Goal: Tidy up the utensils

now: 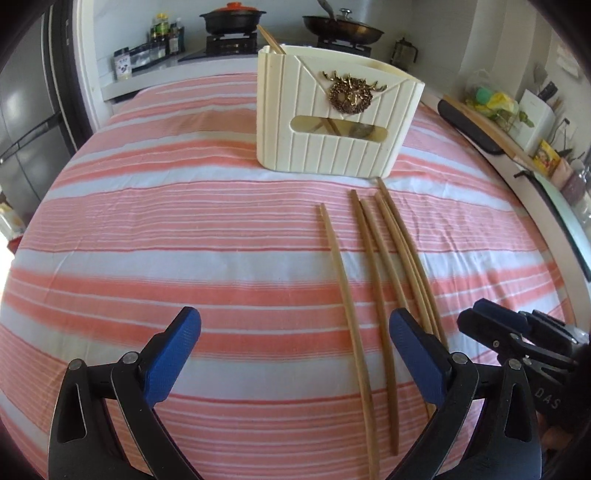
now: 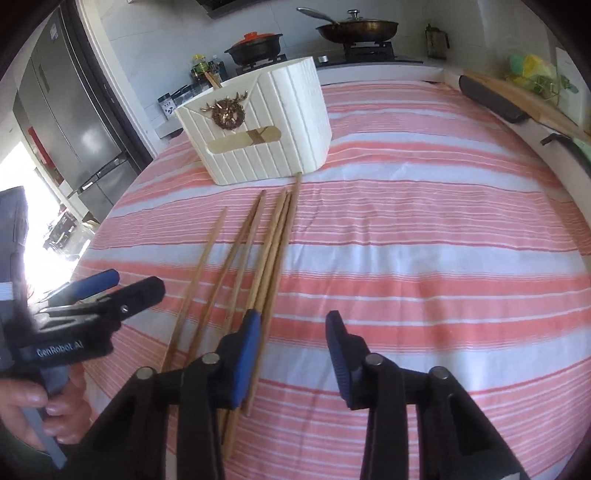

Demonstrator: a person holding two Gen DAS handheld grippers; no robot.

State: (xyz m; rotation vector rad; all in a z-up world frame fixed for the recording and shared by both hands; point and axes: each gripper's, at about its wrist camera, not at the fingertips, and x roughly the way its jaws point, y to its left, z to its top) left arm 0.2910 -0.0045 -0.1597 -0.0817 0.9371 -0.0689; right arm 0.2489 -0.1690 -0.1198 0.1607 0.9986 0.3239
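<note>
Several wooden chopsticks (image 1: 340, 280) (image 2: 272, 251) lie side by side on the pink-and-white striped tablecloth (image 1: 184, 221), pointing toward a cream utensil holder (image 1: 332, 122) (image 2: 266, 122). One chopstick (image 1: 269, 38) stands inside the holder. My left gripper (image 1: 294, 315) is open wide above the near ends of the two leftmost chopsticks and grips nothing. My right gripper (image 2: 293, 315) stands partly open over bare cloth; its left finger (image 2: 247, 350) overlaps the rightmost chopsticks. Each gripper shows in the other's view, the right gripper (image 1: 474, 314) at the right and the left gripper (image 2: 133, 280) at the left.
A person's hand (image 2: 37, 406) holds the left gripper's handle. Behind the table is a stove with a black pot (image 1: 232, 18) and a pan (image 1: 343, 27). A fridge (image 2: 74, 110) stands at the left; a cluttered counter (image 1: 517, 110) runs along the right.
</note>
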